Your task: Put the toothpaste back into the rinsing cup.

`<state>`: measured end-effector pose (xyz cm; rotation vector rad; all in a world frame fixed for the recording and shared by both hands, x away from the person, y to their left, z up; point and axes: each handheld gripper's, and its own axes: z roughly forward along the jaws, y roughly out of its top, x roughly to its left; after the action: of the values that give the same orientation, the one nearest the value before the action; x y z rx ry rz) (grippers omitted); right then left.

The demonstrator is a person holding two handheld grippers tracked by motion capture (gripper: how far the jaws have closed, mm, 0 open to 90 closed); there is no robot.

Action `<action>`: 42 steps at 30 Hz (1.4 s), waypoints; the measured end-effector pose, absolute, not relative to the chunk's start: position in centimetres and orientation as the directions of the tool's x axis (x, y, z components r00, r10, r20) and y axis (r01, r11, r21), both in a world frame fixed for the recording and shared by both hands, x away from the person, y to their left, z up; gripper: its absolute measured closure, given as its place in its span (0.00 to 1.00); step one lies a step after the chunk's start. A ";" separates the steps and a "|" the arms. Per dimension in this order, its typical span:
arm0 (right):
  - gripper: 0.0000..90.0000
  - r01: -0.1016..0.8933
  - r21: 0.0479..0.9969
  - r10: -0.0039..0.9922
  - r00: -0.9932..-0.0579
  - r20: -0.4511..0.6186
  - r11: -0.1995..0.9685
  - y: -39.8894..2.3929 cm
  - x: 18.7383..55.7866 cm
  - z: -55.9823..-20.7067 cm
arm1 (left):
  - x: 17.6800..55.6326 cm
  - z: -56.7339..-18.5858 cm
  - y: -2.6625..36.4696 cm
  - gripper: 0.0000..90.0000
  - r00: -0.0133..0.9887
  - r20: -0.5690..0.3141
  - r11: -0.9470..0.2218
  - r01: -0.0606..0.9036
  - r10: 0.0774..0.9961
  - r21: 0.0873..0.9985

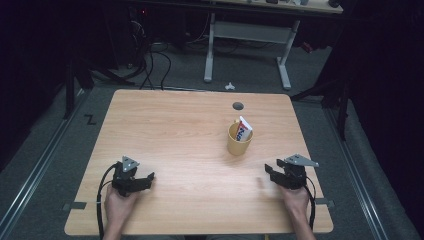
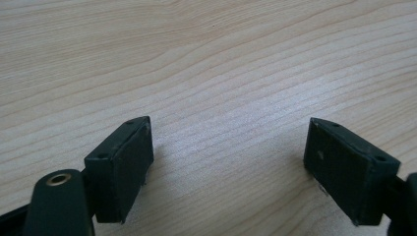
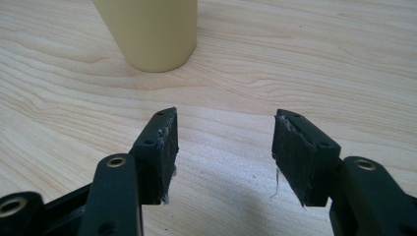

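Yellow cup (image 1: 239,140) on the wooden table (image 1: 175,130), both grippers apart from it.

The cup holds a white carton (image 1: 244,129) and stands ahead of the right gripper (image 1: 274,173), beyond its spread jaws, nothing between them. In the right gripper view the cup's base (image 3: 152,34) sits up and left of the fingertips. The left gripper (image 1: 146,181) rests well apart, jaws wide over bare wood.

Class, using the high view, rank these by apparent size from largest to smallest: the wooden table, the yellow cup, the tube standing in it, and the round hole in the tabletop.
1. wooden table
2. yellow cup
3. tube, its lower part hidden in the cup
4. round hole
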<state>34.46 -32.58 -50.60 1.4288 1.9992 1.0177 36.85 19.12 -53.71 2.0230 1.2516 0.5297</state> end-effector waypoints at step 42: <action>0.46 0.643 0.730 0.949 -0.315 -0.024 0.232 -31.7 36.1 -53.0 | 36.9 -53.7 19.1 0.21 0.452 -0.014 -0.298 0.610 0.892 0.734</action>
<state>36.09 -31.72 -52.98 1.4576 2.0416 0.8643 36.85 19.12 -53.71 2.0234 1.2515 0.5298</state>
